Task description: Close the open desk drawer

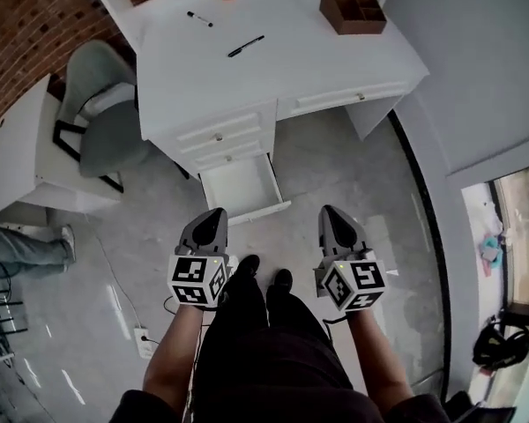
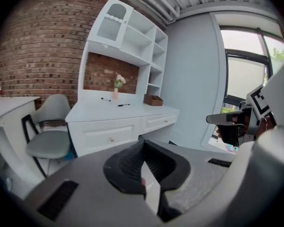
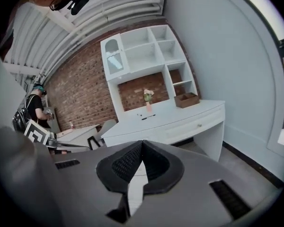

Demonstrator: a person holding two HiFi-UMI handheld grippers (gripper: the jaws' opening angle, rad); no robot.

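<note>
Both tongs, left gripper [image 1: 213, 217] and right gripper [image 1: 331, 213], are pressed together and empty; you likely only need blunt tips to push the drawer [image 1: 238, 185].

The white drawer [image 1: 243, 186] is the bottom one on the left side of the white bench [image 1: 273, 69]. It is pulled out, open and empty.
</note>
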